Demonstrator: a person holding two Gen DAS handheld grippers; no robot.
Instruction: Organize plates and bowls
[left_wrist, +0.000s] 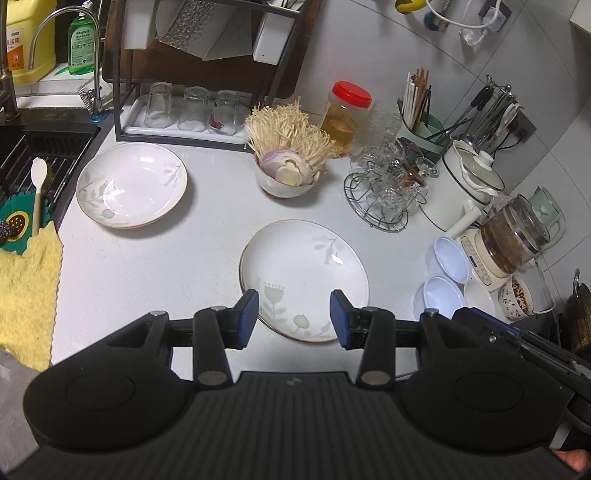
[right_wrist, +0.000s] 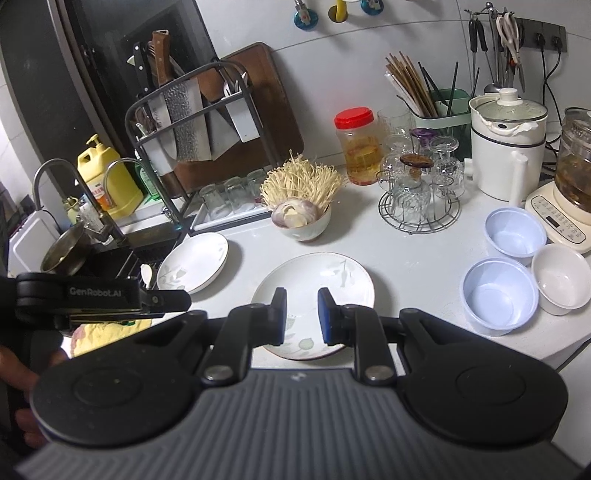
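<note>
Two white floral plates lie on the white counter. The near plate (left_wrist: 304, 273) (right_wrist: 314, 291) lies in the middle; the far plate (left_wrist: 131, 182) (right_wrist: 194, 260) lies left by the sink. My left gripper (left_wrist: 294, 319) is open and empty above the near plate's front edge. My right gripper (right_wrist: 302, 315) is open and empty, hovering over the same plate. Two pale blue bowls (left_wrist: 443, 280) (right_wrist: 500, 291) and a small white bowl (right_wrist: 561, 278) sit at the right. A bowl with onion and enoki mushrooms (left_wrist: 286, 177) (right_wrist: 303, 221) stands behind the near plate.
A glass rack (left_wrist: 384, 192) (right_wrist: 419, 195), a red-lidded jar (left_wrist: 345, 114), a white pot (right_wrist: 506, 144) and a kettle (left_wrist: 509, 240) crowd the right. A dish rack with tumblers (left_wrist: 192, 107) stands at the back. The sink (left_wrist: 33, 155) and a yellow cloth (left_wrist: 26, 291) lie left.
</note>
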